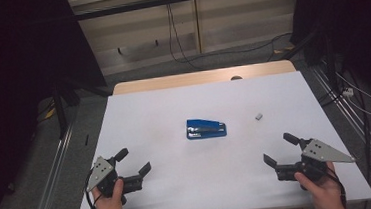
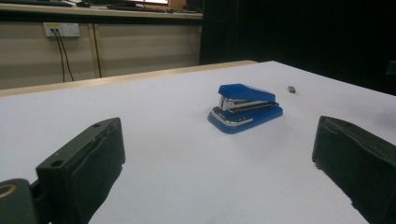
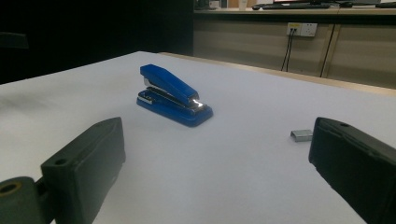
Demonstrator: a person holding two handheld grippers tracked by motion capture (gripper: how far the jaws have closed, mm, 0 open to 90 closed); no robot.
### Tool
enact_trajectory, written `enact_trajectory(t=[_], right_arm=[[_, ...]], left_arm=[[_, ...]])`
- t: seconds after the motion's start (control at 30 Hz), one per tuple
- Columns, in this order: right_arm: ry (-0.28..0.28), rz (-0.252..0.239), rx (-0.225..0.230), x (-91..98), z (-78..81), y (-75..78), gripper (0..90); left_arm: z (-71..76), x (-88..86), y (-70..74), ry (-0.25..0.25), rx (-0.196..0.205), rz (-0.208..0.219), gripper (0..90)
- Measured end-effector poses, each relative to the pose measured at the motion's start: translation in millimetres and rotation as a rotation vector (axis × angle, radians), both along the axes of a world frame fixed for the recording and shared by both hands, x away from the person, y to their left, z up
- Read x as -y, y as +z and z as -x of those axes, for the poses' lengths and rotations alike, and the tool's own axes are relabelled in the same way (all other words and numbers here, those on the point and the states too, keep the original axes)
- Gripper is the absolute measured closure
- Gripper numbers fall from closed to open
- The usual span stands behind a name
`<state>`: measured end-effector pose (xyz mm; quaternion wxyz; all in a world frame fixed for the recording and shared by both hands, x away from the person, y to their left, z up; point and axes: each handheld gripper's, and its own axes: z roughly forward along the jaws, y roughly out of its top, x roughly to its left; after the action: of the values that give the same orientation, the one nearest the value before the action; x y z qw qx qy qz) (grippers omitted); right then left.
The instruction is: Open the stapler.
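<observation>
Two grippers in the high view, both near the 6 o'clock edge of the white table [image 1: 150, 132]. Left gripper [image 1: 134, 161] at about 7 o'clock, held by the person's left hand [image 1: 110, 203]; right gripper [image 1: 281, 149] at about 5 o'clock, held by the right hand [image 1: 325, 189]. Each carries a grey three-cornered plate on top.

Both sets of tongs are released: jaws spread wide, nothing between them. Left gripper view confirms it for the left gripper [image 2: 219, 163]: a black jaw at each lower corner, bare table between. Same in the right gripper view for the right gripper [image 3: 215, 163].

Blue stapler [image 1: 205, 128] sits closed on its base, roughly table centre, long axis running 9-to-3 in the high view. It is well apart from both grippers, about 1 o'clock from the left one and 10–11 o'clock from the right one. In the left gripper view the stapler [image 2: 245, 107] is ahead, between the jaws and slightly right of centre. In the right gripper view the stapler [image 3: 173, 94] is ahead, left of centre, metal nose catching light.

Small grey staple block [image 1: 258, 116] lies flat on the table at the stapler's 3 o'clock, apart from it. It appears far off in the left gripper view [image 2: 291, 88] and just beside the right-hand jaw in the right gripper view [image 3: 301, 135], not touching as far as I can tell.
</observation>
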<state>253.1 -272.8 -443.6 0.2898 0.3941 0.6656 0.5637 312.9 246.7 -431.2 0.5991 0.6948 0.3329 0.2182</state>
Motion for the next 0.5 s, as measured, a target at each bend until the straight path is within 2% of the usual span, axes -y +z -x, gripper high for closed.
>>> enact_trajectory(t=[0.4, 0.5], right_arm=[[-0.007, 0.016, -0.010, 1.2, -0.1, -0.2, 3.3], [-0.013, 0.046, -0.007, 1.9, -2.4, 0.3, 3.3]], left_arm=[[-4.6, 4.6, 0.2, -0.021, -0.001, -0.007, 2.6], [-5.1, 6.2, 1.7, -0.025, 0.000, -0.013, 2.6]])
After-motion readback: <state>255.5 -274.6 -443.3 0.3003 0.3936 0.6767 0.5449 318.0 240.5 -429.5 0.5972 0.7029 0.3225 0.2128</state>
